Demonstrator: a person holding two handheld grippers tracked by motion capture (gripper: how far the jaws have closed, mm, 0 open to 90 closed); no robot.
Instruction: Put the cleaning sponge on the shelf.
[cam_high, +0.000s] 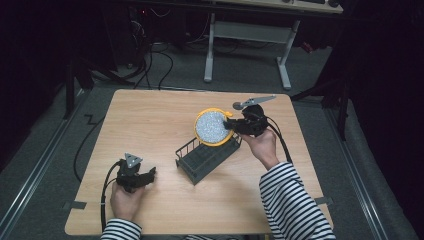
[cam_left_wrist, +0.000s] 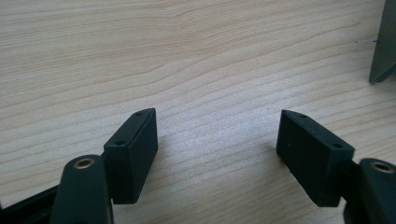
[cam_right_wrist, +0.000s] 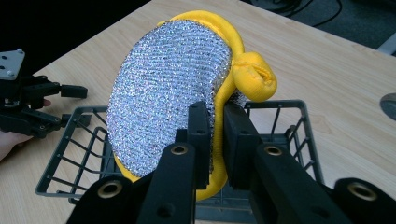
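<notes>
Scouring pad (cam_right_wrist: 168, 88), round, silver mesh with soft yellow rim, judged light, limp and compressible, stands on edge over the wire basket (cam_right_wrist: 70, 140) on the tabletop (cam_high: 150, 120), right hand-held gripper (cam_right_wrist: 217, 135) clamped on its rim, the sensible hold; left hand-held gripper (cam_left_wrist: 217, 154) rests apart, empty.

A light wooden table (cam_high: 165, 115) carries a dark wire basket (cam_high: 205, 157) near its middle.

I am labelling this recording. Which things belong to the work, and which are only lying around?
In the work:
- round scouring pad, silver face, yellow rim
- right gripper, shut on the pad's edge
- dark wire basket under the pad

Not in the work:
- left gripper, open over bare table
- white desk frame behind
</notes>
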